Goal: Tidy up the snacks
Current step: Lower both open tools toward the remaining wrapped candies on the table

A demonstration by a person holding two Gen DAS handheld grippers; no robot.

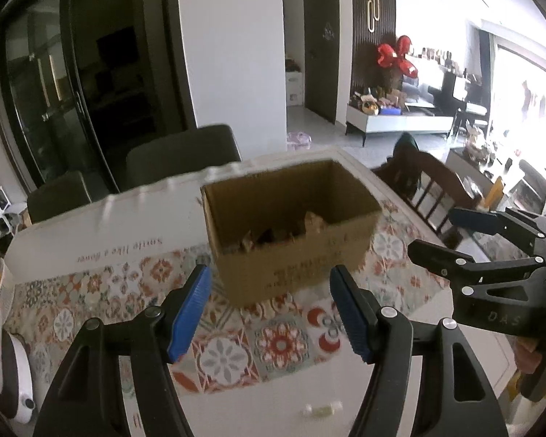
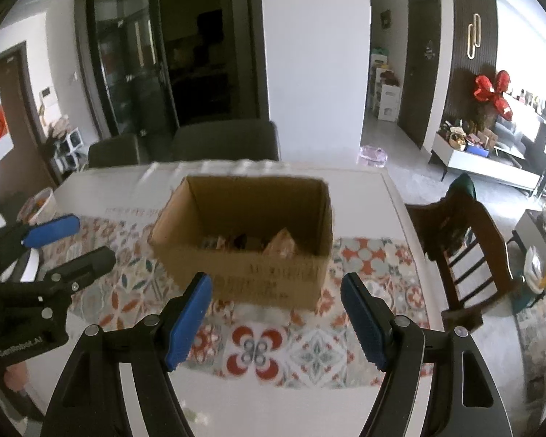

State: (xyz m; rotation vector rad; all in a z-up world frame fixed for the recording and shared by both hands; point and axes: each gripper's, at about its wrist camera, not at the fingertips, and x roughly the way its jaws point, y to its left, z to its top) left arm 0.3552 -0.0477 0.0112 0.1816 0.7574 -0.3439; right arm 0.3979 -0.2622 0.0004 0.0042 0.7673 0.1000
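At the far left edge of the white surface [image 2: 364,189] stands a pale round basket [image 2: 42,200] with orange contents too blurred to identify. Next comes the left gripper [image 1: 269,313], black-armed with blue ribbed pads, its jaws apart with nothing between them, hanging over the patterned floral-tile table runner [image 1: 280,342]. A small pale wrapped item [image 1: 322,409] lies on the bare surface just below it. Centred on the runner sits the open brown cardboard box [image 2: 273,276], its top flaps out of the way; several wrapped snacks [image 2: 282,245] lie loose in its bottom, their kinds unclear. The right gripper [image 2: 276,317], of the same make, hovers before the box with its jaws spread and empty. Right of the surface stands a dark wooden slat-backed chair [image 2: 469,255].
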